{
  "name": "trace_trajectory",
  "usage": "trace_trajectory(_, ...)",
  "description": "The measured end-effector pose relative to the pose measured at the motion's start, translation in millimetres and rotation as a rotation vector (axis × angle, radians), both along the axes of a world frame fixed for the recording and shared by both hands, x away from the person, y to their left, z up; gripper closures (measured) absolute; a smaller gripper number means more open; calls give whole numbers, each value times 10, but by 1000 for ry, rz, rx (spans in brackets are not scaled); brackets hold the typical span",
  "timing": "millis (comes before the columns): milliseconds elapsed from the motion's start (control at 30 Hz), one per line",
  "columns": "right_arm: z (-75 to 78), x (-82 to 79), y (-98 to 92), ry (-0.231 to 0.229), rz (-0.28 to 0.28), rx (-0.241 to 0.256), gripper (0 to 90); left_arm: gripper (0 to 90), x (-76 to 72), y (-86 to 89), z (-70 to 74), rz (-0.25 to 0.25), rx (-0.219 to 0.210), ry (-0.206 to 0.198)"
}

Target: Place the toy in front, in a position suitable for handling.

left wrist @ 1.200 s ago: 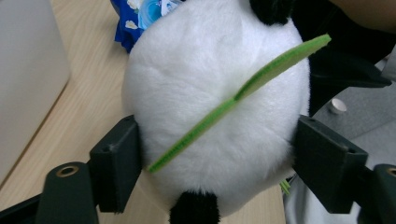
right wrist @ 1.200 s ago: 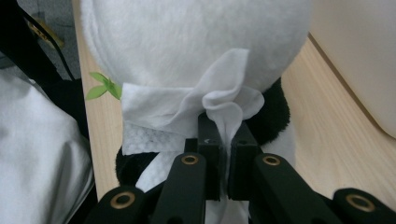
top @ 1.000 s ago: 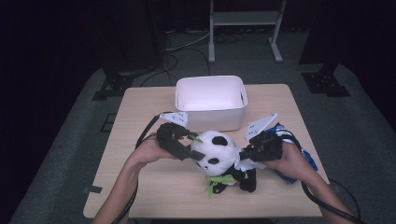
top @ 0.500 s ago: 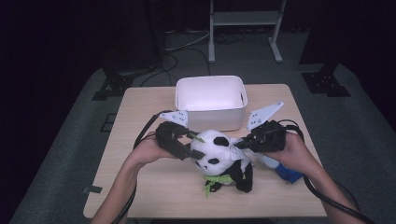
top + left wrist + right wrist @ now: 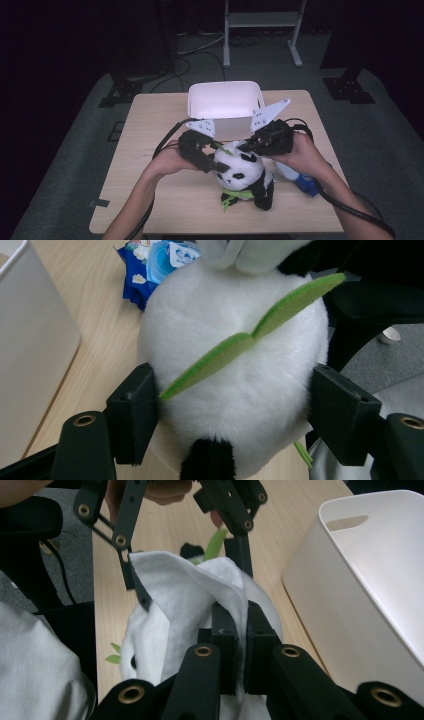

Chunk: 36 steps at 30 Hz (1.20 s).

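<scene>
High view: my left tongs [image 5: 216, 159] clamp the panda [image 5: 243, 172] by its head to steady it on the counter [image 5: 150, 150], while my right tongs [image 5: 251, 143] pinch a white cloth [image 5: 185, 605] over it.

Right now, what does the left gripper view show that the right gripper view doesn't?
Left gripper view adds: the left gripper with its jaws pressed against either side of the white head of the panda, and a blue packet lying beyond it. Right gripper view adds: the right gripper shut on a white cloth, and the open inside of the bin. Shared: panda, its green leaf, the bin wall and the table.
</scene>
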State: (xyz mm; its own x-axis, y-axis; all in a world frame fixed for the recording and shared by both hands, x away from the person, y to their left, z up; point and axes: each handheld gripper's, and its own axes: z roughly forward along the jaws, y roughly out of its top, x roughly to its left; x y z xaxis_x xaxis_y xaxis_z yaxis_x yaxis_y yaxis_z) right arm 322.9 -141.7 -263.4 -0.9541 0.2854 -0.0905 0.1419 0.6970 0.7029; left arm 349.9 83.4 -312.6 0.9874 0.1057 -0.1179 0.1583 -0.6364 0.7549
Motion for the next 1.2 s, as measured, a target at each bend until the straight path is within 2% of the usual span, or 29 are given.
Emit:
trace_trajectory(400, -55, 31, 227, 0, 38, -10, 856, 266, -16, -69, 8, -3, 16, -7)
trace_trajectory(567, -58, 38, 263, -3, 44, 10, 855, 271, 2, -32, 40, 3, 32, 4)
trace_trajectory(767, -64, 55, 292, -3, 51, 9, 854, 273, 19, 17, 20, 3, 25, 15)
trace_trajectory(967, -54, 41, 128, -1, 23, 8, 851, 273, 37, 78, -28, 22, 3, 34)
trace_trajectory(1067, -63, 42, 35, 3, 2, 12, 851, 272, 49, 120, -36, 23, 14, 32)
trace_trajectory(1200, -106, 53, -100, 10, -20, 18, 851, 272, 61, 174, -58, 39, 7, 45)
